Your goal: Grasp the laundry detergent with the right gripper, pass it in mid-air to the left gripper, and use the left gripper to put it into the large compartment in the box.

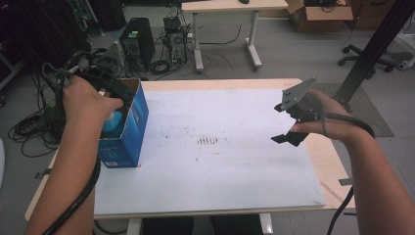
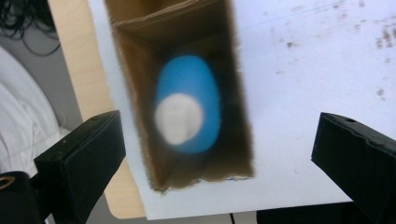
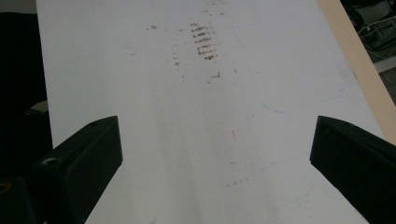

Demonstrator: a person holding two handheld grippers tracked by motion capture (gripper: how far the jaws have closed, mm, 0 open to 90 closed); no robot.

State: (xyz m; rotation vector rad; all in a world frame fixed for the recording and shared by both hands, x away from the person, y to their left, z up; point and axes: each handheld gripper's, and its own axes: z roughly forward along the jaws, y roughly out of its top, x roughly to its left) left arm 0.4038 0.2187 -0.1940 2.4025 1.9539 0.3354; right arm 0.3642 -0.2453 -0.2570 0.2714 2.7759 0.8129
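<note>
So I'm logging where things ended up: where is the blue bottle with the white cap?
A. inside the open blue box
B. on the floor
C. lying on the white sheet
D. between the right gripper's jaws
A: the left gripper view looks down into the open blue box, where the blue bottle stands, white cap up.

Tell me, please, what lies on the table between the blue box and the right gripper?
Between the blue box and the right gripper nothing stands. The high view shows bare white sheet there, with only a patch of brown marks near its middle.
</note>
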